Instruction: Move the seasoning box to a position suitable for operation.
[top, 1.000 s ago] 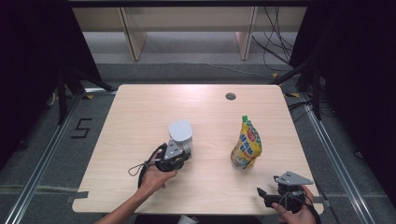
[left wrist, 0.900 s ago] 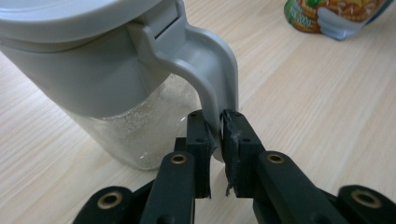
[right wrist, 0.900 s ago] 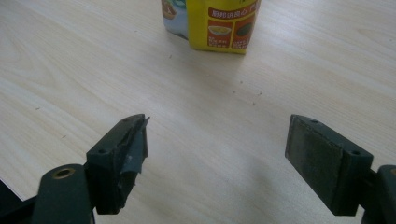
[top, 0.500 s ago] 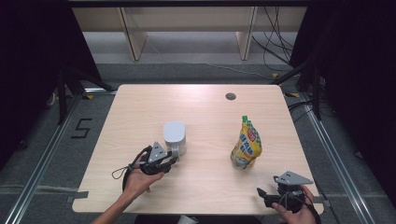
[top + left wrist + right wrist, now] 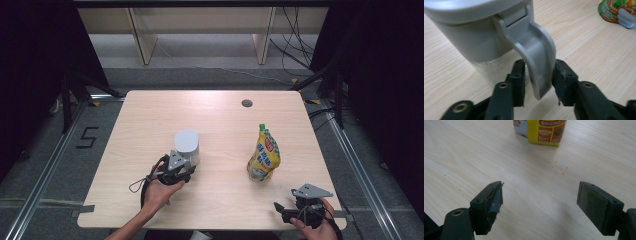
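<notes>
Slippage is the risk: the grey jug's handle (image 5: 537,56) is bracketed by the left gripper (image 5: 537,82), just closing, pads barely touching, near-left on the table (image 5: 150,115); the right gripper (image 5: 539,202) is held spread.

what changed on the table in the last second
The grey jug went from tipped to upright, set down slightly nearer the person. The left tool drew back a little; its jaws, just closing, flank the handle. The pouch and open right tool stayed put.
</notes>
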Motion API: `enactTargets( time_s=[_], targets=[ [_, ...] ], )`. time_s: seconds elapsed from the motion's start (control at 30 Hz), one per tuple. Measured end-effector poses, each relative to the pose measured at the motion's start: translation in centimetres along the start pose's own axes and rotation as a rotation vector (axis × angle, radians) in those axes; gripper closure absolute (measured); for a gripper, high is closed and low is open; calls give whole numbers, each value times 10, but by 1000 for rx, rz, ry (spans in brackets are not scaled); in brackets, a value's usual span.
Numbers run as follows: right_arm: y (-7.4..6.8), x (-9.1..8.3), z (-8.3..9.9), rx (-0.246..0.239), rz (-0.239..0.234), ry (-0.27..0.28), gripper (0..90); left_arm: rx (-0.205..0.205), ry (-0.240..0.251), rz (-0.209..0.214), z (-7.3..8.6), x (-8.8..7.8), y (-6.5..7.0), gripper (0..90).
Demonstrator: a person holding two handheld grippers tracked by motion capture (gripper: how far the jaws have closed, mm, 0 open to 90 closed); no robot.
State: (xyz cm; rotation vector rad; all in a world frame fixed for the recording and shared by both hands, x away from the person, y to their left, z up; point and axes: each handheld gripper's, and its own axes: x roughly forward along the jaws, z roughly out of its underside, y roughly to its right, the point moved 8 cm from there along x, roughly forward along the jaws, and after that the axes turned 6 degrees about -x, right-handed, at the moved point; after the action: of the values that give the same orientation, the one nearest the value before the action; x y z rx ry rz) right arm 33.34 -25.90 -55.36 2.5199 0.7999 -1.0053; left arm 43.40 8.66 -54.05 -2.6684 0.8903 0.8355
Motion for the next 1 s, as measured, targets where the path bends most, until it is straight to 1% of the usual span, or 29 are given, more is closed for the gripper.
enactTargets(
  time_s=[0.03,0.07,0.1,0.13,0.17,0.2,0.23,0.27,0.33,0.37,0.4,0.43,0.47,0.5,0.53,0.57,0.6,0.63,0.67,0.7,0.73,0.77,0.8,0.83,0.87,0.9,0.93,0.97,1.0],
  targets=[
    [-1,-1,0,13,-7,-7,219,-10,-10,6,3,-2,-2,663],
    [-1,-1,0,18,-7,-6,219,-28,17,13,3,-2,-5,668],
    [0,0,0,5,-4,-1,219,-36,-1,2,6,-8,-13,668],
    [1,0,0,0,-4,1,219,-55,7,0,8,-10,-15,666],
    [1,0,0,0,-4,1,219,-55,7,0,8,-10,-15,666],
    [-1,-1,0,19,-14,-5,220,-48,-12,-7,11,-13,-20,666],
    [-1,-1,0,18,-12,-7,220,-52,1,-10,12,-14,-24,666],
    [-2,-1,0,21,-11,-9,219,-69,10,-24,13,-15,-28,665],
    [-1,-1,0,18,-15,-3,219,-49,2,-64,17,-20,-40,654],
    [-1,-1,0,17,-13,-4,220,-63,5,-73,18,-20,-45,639],
    [0,0,0,4,-7,5,220,-110,20,-86,19,-20,-48,621],
    [0,-1,0,11,-5,-1,220,-111,33,-94,18,-18,-53,609],
    [-1,-1,0,26,-12,-5,220,-78,38,-103,17,-17,-58,605],
    [-1,0,0,24,-5,-5,220,-80,29,-123,18,-15,-60,604],
    [-1,0,0,25,-5,-9,220,-73,32,-119,17,-13,-61,604],
    [-3,0,0,34,-10,-7,221,-103,17,-126,17,-10,-60,634],
    [-3,0,0,34,-10,-7,221,-103,17,-126,17,-10,-60,660],
    [-3,0,0,30,-15,-13,221,-58,24,-123,15,-9,-64,660],
    [-1,1,-1,0,-13,1,221,-67,21,-130,16,-10,-66,667],
    [0,2,-1,-27,-14,10,221,-101,28,-121,16,-9,-67,671],
    [0,1,-1,-20,-13,3,221,-133,27,-120,17,-9,-69,676],
    [-2,0,0,24,-16,-10,221,-118,32,-117,17,-9,-72,680],
    [-1,0,1,14,-13,-12,221,-108,42,-111,16,-9,-73,682],
    [-1,0,1,14,-14,-12,221,-138,40,-109,17,-8,-72,683],
    [-2,0,0,25,-17,-10,221,-91,24,-99,17,-9,-75,684],
    [-1,0,0,8,-13,-3,221,-101,46,-88,16,-8,-74,684],
    [-1,0,-1,3,-9,0,221,-120,49,-82,16,-8,-73,685],
    [-1,0,-1,1,-9,0,221,-127,43,-71,17,-8,-73,685],
    [-1,0,-1,1,-9,-1,221,-110,54,-59,16,-7,-74,686]
  ],
)
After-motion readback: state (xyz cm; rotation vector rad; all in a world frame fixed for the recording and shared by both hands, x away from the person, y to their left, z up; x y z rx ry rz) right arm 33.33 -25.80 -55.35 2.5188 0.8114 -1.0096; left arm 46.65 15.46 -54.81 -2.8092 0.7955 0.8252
